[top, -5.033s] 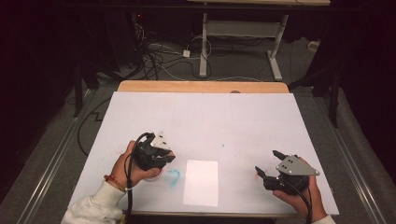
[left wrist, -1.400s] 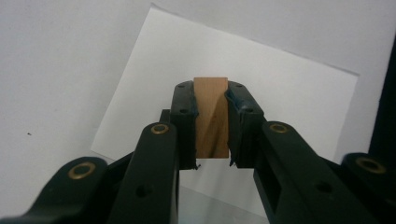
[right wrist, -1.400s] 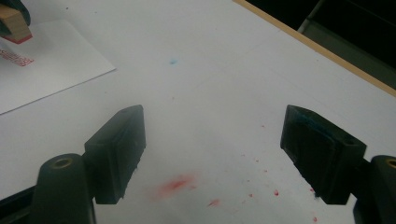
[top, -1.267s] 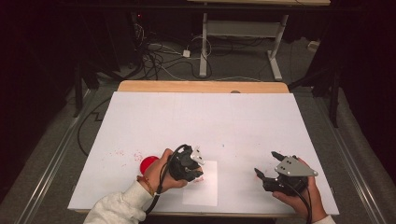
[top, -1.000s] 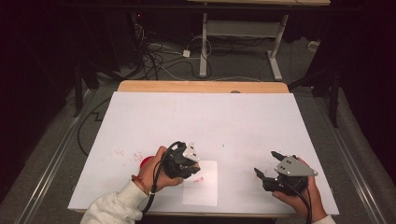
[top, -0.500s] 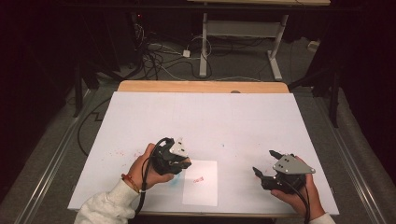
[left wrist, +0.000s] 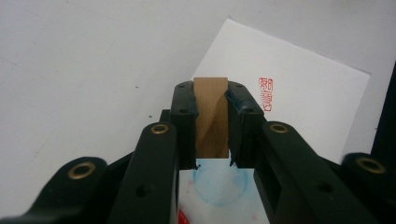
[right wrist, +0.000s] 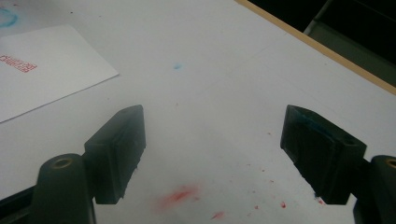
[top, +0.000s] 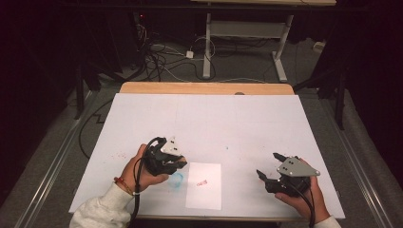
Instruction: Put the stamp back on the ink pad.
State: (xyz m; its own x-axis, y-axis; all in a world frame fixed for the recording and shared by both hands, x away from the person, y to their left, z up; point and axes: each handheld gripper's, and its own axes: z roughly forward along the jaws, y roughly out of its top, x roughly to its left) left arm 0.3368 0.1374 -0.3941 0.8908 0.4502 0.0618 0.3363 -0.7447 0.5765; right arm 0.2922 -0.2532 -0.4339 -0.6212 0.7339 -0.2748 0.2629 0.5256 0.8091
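My left gripper (top: pixel 177 164) is shut on a small brown wooden stamp block (left wrist: pixel 211 116), which stands upright between its jaws (left wrist: pixel 211 93). It hovers just left of a white sheet of paper (top: pixel 204 197) at the table's near edge. The paper (left wrist: pixel 303 88) bears a red seal imprint (top: pixel 202 183), which also shows in the left gripper view (left wrist: pixel 266 93) and the right gripper view (right wrist: pixel 17 63). My right gripper (top: pixel 268 166) rests low at the near right, open, with nothing between its jaws (right wrist: pixel 215 135).
A white cover (top: pixel 214 118) with red ink specks (right wrist: pixel 180 193) lies over the table. A blue ring stain (top: pixel 177 180) sits under the left gripper. The wooden far edge (top: pixel 204 88) shows beyond. Cables and desk legs (top: pixel 207 52) stand on the floor behind.
My left gripper has moved left with the stamp block, off the paper, and the hand now covers the red round thing. The red imprint lies uncovered. The right hand has stayed put.
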